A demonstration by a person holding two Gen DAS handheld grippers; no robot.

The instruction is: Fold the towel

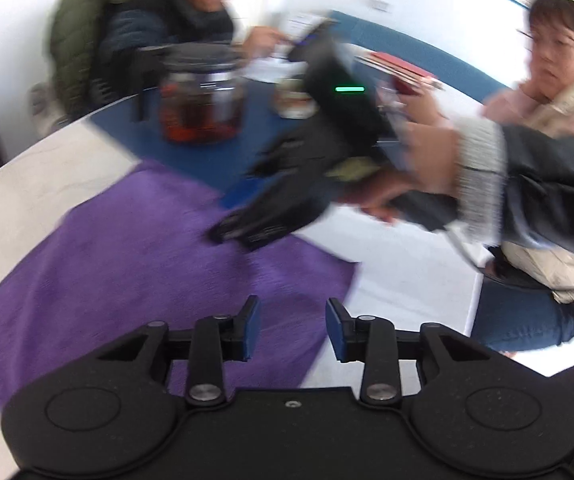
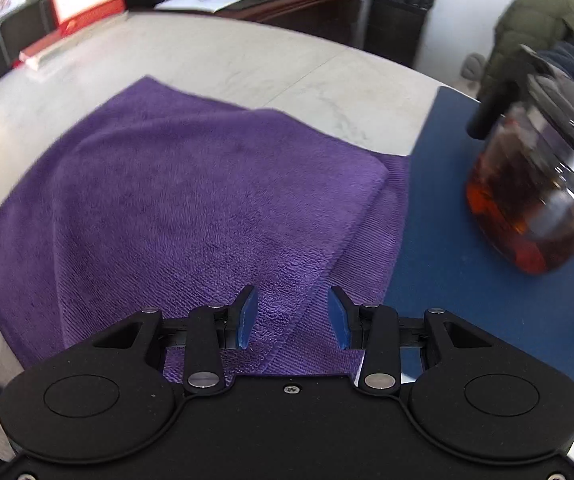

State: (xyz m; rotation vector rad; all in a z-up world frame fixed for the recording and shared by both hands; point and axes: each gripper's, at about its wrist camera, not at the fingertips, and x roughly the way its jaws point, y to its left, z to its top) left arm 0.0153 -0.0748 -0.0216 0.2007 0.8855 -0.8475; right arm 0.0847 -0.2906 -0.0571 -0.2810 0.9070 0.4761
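Tongs: both your grippers stand partly open, holding nothing.
Left view: your left gripper (image 1: 293, 330) hovers low centre over the purple towel (image 1: 135, 248); your right gripper (image 1: 243, 232) crosses mid-frame.
Right view: your right gripper (image 2: 293, 318) sits above the towel (image 2: 191, 192), beside a glass teapot (image 2: 535, 196).
Progress: one fold appears done, edges uneven; further folding likely remains.

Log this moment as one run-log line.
towel: folded over, on table | left gripper: open, empty | right gripper: open, empty, over towel edge
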